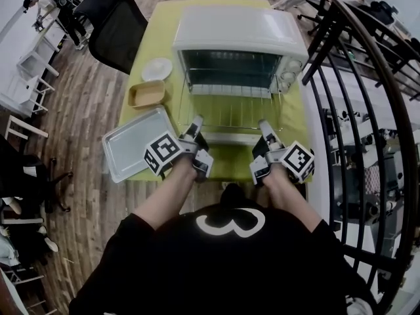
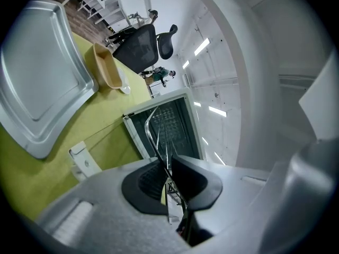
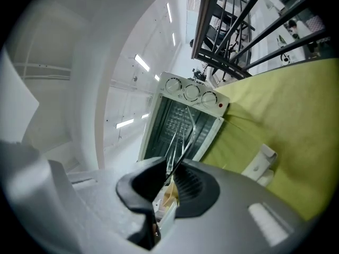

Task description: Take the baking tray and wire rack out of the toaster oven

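Rack [image 1: 230,110] sits partly out of the open oven [image 1: 239,35]. You hold its front edge at both corners: left gripper [image 1: 195,125] and right gripper [image 1: 266,126] are each clamped on the wire, with your forearms straight ahead and near level. The tray [image 1: 134,143] lies on the table [image 1: 226,166] just left of your left gripper. A tan dish [image 1: 147,94] and a plate [image 1: 157,69] lie beyond it. Only the right gripper view shows the oven's knobs [image 3: 190,92].
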A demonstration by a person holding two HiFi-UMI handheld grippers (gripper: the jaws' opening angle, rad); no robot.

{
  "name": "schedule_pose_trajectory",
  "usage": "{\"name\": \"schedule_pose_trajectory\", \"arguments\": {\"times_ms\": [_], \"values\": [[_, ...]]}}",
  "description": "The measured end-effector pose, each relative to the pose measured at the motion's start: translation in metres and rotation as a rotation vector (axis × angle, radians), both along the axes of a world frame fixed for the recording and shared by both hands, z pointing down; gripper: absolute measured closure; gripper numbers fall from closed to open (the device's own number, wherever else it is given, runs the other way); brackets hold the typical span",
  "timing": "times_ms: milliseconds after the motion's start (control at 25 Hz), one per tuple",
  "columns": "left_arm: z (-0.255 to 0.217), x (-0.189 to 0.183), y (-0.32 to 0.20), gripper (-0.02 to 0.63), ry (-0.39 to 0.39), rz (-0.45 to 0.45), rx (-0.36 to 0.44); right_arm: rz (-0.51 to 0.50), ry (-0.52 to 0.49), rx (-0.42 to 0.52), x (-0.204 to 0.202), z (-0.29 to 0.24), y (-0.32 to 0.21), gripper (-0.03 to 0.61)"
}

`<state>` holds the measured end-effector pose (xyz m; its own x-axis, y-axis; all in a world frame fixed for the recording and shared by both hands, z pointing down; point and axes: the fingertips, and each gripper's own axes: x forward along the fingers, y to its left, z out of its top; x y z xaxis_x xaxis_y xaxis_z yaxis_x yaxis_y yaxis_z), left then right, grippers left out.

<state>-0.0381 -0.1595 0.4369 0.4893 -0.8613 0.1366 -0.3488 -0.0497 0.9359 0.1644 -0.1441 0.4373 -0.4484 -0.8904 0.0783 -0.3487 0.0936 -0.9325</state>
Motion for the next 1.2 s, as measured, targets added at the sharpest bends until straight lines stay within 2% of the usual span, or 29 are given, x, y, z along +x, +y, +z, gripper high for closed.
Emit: {"name": "schedule_pose_trajectory", "arguments": {"times_ms": [320,520,1000,1200], "values": [[-0.001,-0.049,0.036,0.577,-0.009,-0.032,0.002,-0.048,0.013,-0.007,-0.049,0.0,0.027,0.535],[0.0,-0.088,0.047,0.577,-0.01,-0.1,-0.001,-0.122,0.019,-0.006,-0.088,0.001,0.024,0.534],[0.0,-0.204,0.103,0.577,-0.025,-0.331,-0.004,-0.349,0.022,-0.011,-0.209,0.004,0.033,0.534],[0.011,-0.235,0.126,0.577,-0.042,-0.422,-0.028,-0.45,-0.004,-0.026,-0.248,0.017,0.038,0.534]]}}
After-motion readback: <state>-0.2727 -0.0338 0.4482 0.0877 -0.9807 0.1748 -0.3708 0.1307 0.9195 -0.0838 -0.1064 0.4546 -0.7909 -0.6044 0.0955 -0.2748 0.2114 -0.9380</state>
